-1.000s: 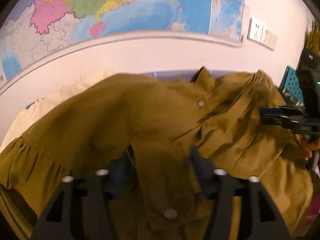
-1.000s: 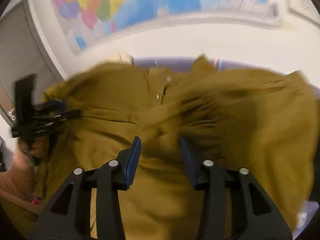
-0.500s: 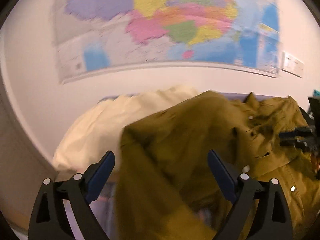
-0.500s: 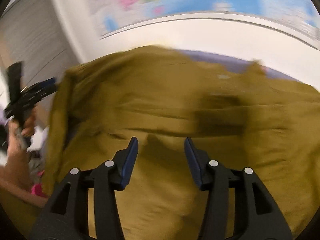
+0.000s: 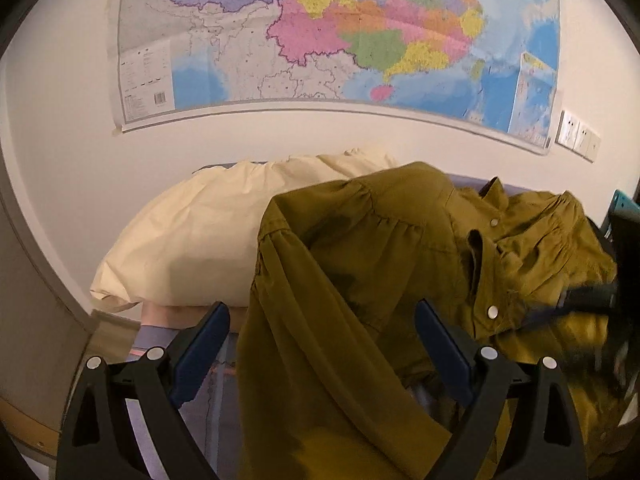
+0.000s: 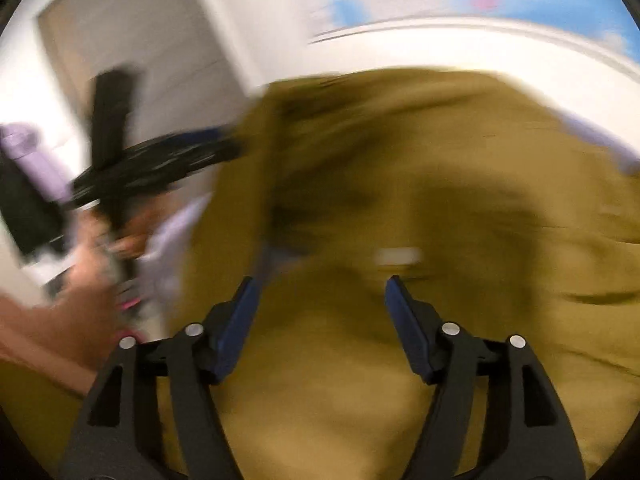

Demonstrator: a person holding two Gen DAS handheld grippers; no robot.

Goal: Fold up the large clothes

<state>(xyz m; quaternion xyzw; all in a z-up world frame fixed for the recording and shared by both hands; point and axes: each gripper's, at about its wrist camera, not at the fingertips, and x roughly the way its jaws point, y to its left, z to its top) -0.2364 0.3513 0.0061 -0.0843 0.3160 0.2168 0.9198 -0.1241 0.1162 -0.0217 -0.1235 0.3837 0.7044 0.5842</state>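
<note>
At six o'clock both tongs, left tongs (image 5: 322,340) wide, right tongs (image 6: 318,312) opening, hold nothing; olive shirt (image 5: 380,264) just released, next regrasp an edge.

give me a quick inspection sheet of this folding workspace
surface: lilac bed sheet, mostly covered
job's things: olive button-up dress heaped, unfolded, one side draped toward the left gripper
clutter: cream pillow behind the dress
grippers: left gripper open, cloth between its fingers, not pinched; right gripper opening over the dress, view blurred
cables: nothing seen
surroundings: wall map, wall switches, teal crate at right
</note>
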